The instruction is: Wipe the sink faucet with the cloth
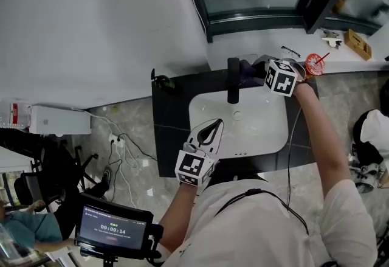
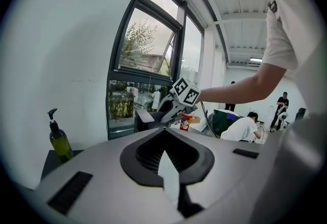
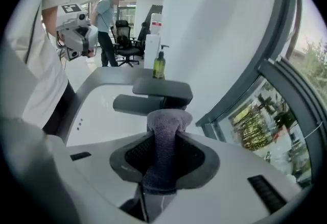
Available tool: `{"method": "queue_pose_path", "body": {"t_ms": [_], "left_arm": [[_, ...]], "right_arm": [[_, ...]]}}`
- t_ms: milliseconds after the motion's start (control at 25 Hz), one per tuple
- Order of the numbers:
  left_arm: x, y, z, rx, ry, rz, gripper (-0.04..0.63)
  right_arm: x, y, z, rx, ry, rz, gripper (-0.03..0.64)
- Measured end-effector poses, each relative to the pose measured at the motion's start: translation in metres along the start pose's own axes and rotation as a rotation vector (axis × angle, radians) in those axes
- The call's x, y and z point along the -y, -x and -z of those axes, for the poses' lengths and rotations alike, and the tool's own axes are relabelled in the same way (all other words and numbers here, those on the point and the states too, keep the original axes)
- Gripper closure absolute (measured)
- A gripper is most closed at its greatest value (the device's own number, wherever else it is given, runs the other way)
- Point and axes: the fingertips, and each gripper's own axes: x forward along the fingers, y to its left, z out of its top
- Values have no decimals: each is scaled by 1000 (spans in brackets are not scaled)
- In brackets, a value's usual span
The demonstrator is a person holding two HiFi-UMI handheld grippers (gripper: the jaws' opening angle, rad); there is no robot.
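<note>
A black faucet (image 1: pixel 233 80) stands at the back of the white sink basin (image 1: pixel 261 132). My right gripper (image 1: pixel 255 71) is just right of the faucet's top, shut on a purple-grey cloth (image 1: pixel 245 68). In the right gripper view the cloth (image 3: pixel 166 146) fills the gap between the jaws and bulges past them, just short of the faucet (image 3: pixel 162 93). My left gripper (image 1: pixel 213 127) hovers over the basin's front left part, shut and holding nothing. From the left gripper view (image 2: pixel 168 169) the right gripper's marker cube (image 2: pixel 185 91) shows beside the faucet.
A green soap bottle (image 1: pixel 161 81) stands on the black counter (image 1: pixel 170 138) at the back left. A red cup (image 1: pixel 315 64) and small items sit on the white sill at the right. A window runs behind the sink. People and chairs are farther off.
</note>
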Motion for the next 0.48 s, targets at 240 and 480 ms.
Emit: {"method": "queue_pose_path", "body": {"t_ms": [240,480], "left_arm": [[7,-3,-6,11,-15,26,600],[3,4,-4,4,1,12,600]], "right_arm": [[22,52,-12,192,-182,70,504],[7,-4,56,-35,-208,69,503]]}}
